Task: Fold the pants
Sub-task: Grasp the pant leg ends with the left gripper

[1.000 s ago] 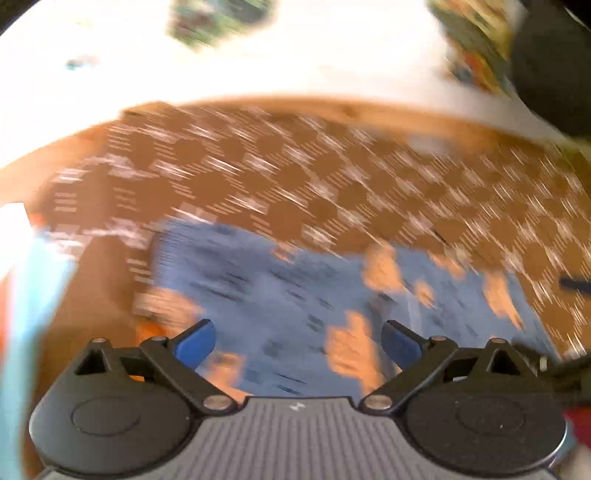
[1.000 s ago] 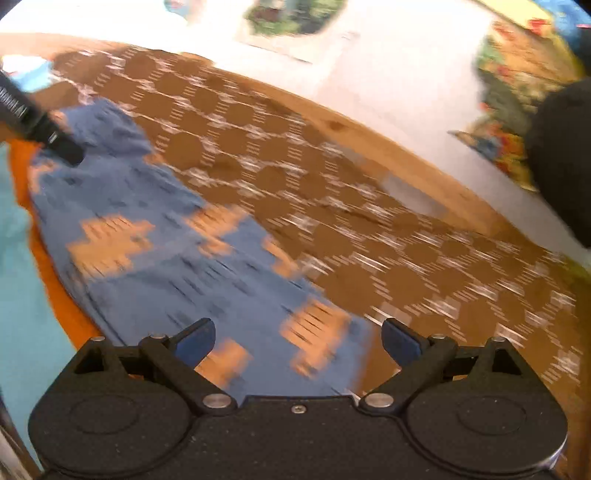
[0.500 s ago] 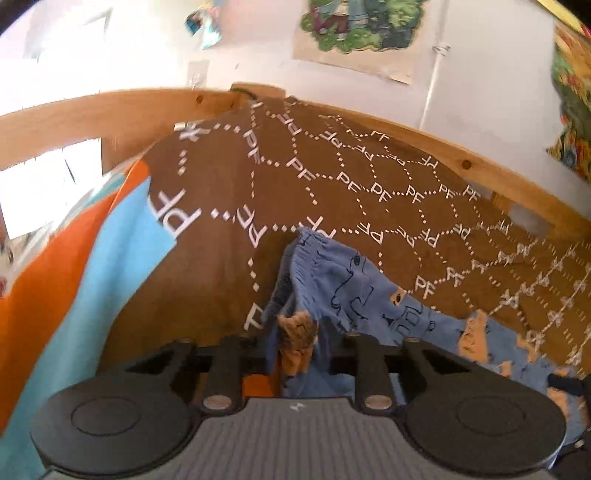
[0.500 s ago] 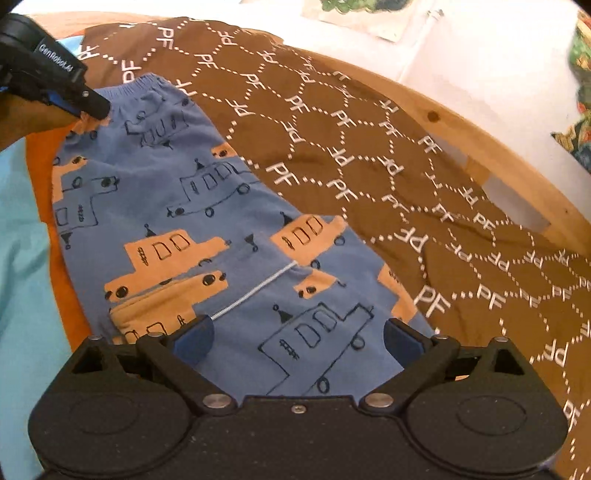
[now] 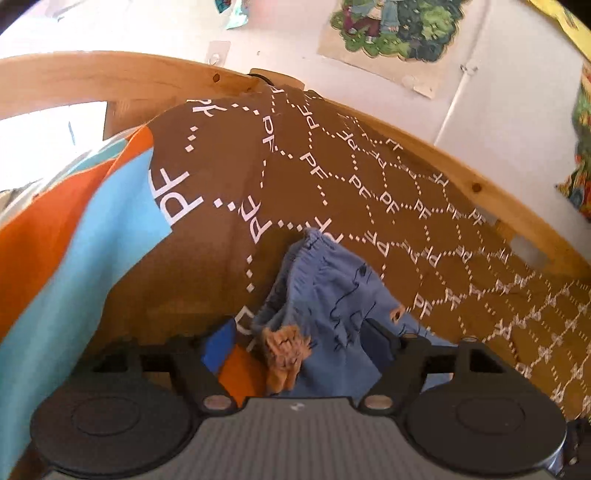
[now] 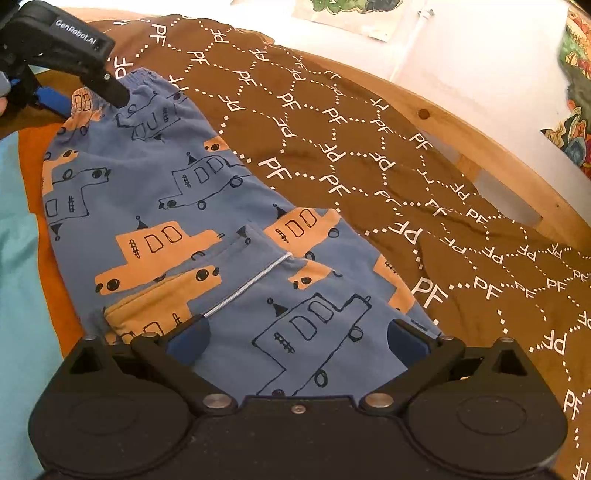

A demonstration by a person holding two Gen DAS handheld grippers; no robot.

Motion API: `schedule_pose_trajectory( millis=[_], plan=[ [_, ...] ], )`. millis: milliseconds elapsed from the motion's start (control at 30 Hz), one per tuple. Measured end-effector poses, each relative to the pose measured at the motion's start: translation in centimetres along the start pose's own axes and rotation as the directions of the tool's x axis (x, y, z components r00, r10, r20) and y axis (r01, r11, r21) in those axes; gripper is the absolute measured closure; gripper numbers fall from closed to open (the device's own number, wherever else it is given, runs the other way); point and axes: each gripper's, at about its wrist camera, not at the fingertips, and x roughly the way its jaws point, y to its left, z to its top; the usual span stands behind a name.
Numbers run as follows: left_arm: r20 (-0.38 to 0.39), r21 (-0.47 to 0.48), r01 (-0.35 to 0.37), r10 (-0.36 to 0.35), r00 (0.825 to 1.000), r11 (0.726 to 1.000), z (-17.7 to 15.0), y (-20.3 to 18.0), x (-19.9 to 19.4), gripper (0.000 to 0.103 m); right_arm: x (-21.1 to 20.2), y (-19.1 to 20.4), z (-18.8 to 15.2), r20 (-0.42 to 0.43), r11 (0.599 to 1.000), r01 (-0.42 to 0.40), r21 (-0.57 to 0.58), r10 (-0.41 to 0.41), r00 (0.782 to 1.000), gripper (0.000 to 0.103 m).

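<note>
Blue child's pants [image 6: 207, 206] with orange boat prints lie on a brown bedspread [image 6: 369, 155]. A white drawstring [image 6: 243, 286] lies across them. My right gripper [image 6: 297, 338] is open, low over the near end of the pants. My left gripper [image 5: 299, 343] has its jaws apart around the bunched elastic waistband [image 5: 314, 288], with cloth between the fingers. It shows at the far end of the pants in the right wrist view [image 6: 110, 90].
A wooden bed frame [image 6: 461, 122] runs along the far side under a white wall with posters [image 5: 399, 29]. An orange and light-blue cover [image 5: 74, 236] lies left of the pants.
My left gripper was shut on the waistband half a second ago; its jaws have now opened around it. My right gripper has stayed open and moved closer over the pants.
</note>
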Motion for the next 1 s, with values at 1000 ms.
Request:
schedule_pose_trajectory(
  millis=[1000],
  plan=[
    [-0.009, -0.136, -0.002, 0.000, 1.000, 0.991, 0.0, 1.8, 0.1, 0.077, -0.8, 5.2, 0.8, 0.123, 0.973, 0.116, -0.198, -0.093, 0.988, 0.001]
  ],
)
